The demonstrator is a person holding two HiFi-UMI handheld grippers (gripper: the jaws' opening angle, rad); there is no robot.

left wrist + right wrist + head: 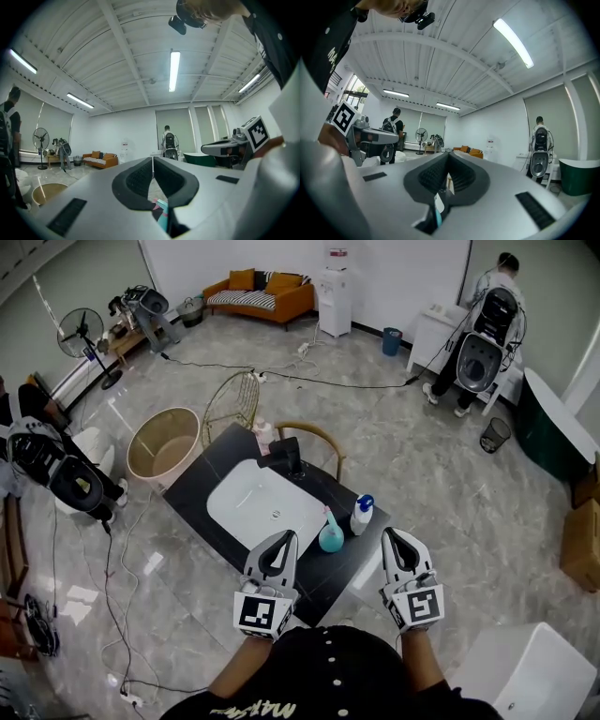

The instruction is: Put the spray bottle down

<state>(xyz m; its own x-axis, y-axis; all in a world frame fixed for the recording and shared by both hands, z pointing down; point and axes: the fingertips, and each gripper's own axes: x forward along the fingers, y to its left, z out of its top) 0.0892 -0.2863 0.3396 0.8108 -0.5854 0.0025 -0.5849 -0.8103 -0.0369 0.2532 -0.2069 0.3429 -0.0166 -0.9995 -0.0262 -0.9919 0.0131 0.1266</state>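
Teal round-bodied spray bottle with a pink trigger is upright on the black rectangular table, close to its right-hand edge, between the near corner and the right corner. Nothing is gripping it.

White bottle with a blue cap is just beside it, toward the right corner, also upright. I can't tell whether the two touch.

White oval basin is set in the middle of the table. A black boxy object is at the basin's far edge.

Left gripper: jaws together at the tips and empty. It's over the table's near corner, close to the spray bottle but apart from it. In the left gripper view the pads meet, and a teal and pink sliver of the spray bottle shows through the gap below them.

Right gripper: jaws closed tight and empty. It's off the table's right-hand edge, over the floor. The right gripper view shows the same, tips shut.

Both grippers point roughly level, away from the person.
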